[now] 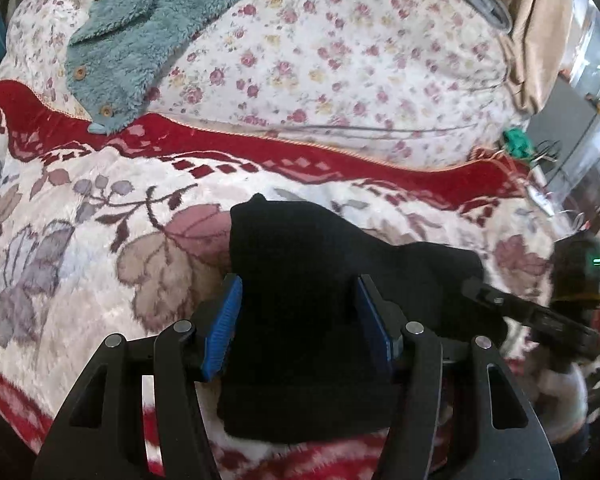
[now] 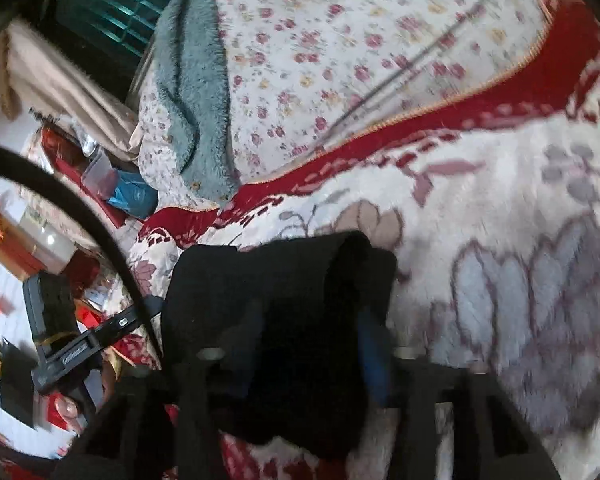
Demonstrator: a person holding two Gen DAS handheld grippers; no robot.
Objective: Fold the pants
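Note:
Black pants (image 1: 320, 264) lie bunched on a floral blanket (image 1: 80, 240) on the bed. My left gripper (image 1: 298, 308) has its blue pads (image 1: 225, 320) on either side of a thick fold of the pants, gripping it. The other gripper's arm (image 1: 532, 312) enters from the right at the pants' edge. In the right wrist view the pants (image 2: 280, 280) are a folded black bundle. My right gripper (image 2: 308, 344) has the cloth between its blue pads (image 2: 374, 356); the view is blurred.
A teal fleece jacket (image 1: 140, 36) lies on a floral quilt (image 1: 340, 60) beyond the red blanket border (image 1: 300, 152). The bed edge is to the right, with clutter (image 2: 40, 240) on the floor beside it. A beige cloth (image 1: 536, 32) hangs at the far right.

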